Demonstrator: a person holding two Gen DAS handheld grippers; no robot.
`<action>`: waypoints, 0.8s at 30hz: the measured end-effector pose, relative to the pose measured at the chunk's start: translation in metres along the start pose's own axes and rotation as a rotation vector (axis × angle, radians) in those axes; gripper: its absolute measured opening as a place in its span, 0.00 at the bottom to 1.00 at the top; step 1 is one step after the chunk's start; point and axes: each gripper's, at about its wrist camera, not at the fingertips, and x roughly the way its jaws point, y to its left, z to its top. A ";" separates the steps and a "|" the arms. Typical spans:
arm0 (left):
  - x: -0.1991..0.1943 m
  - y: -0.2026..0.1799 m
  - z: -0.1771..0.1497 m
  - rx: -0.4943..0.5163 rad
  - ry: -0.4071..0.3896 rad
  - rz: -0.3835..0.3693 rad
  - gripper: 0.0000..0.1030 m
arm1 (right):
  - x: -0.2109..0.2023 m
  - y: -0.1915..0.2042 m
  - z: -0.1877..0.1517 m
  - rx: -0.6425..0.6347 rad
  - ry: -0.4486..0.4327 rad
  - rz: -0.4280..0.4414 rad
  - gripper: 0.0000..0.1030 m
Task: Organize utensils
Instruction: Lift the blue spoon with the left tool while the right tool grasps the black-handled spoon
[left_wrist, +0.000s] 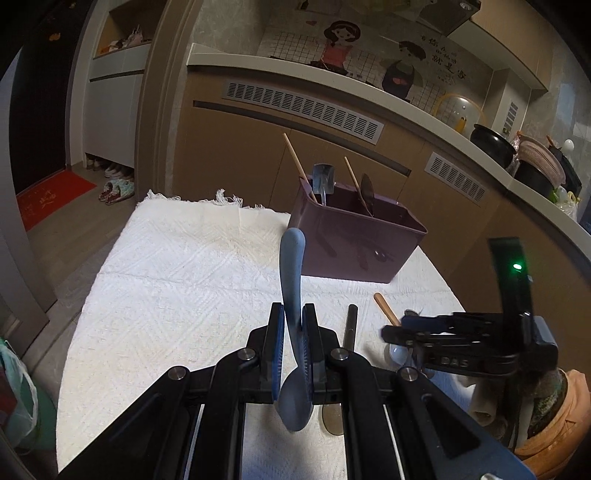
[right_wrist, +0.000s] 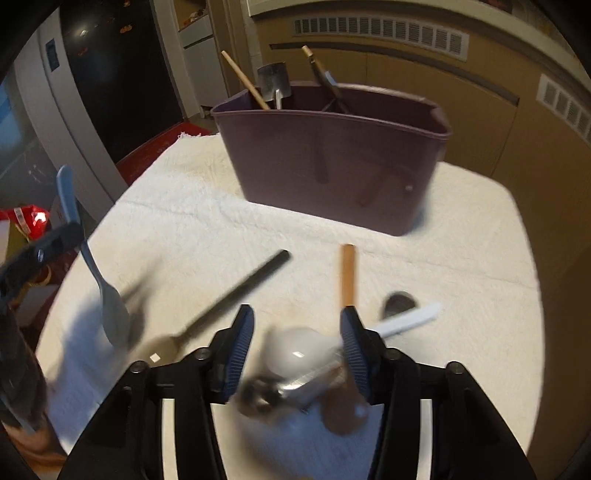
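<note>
My left gripper (left_wrist: 293, 314) is shut on a blue-grey spoon (left_wrist: 291, 266), handle pointing up toward the purple utensil holder (left_wrist: 354, 240); the spoon also shows in the right wrist view (right_wrist: 107, 291), held above the cloth. My right gripper (right_wrist: 297, 328) is open, low over a pile of utensils: a white spoon (right_wrist: 295, 350), a wooden-handled spoon (right_wrist: 348, 273) and a metal piece (right_wrist: 291, 387). A black-handled spoon (right_wrist: 240, 288) lies to its left. The holder (right_wrist: 332, 162) holds chopsticks, a metal spatula and a dark spoon.
A white textured cloth (left_wrist: 184, 288) covers the table. Brown cabinets (left_wrist: 258, 147) with vents stand behind it, close to the holder. A counter with pots (left_wrist: 495, 144) and a basket runs at the right. A red bag (right_wrist: 29, 218) sits off the table's left.
</note>
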 end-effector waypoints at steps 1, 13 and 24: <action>-0.001 0.001 -0.001 0.000 0.000 -0.001 0.07 | 0.008 0.006 0.004 0.009 0.026 0.014 0.40; -0.009 0.013 -0.004 -0.026 -0.022 -0.024 0.07 | 0.056 0.044 0.020 0.054 0.102 -0.065 0.35; -0.012 0.012 -0.002 -0.023 -0.020 -0.029 0.07 | 0.067 0.076 0.023 -0.182 0.014 -0.192 0.15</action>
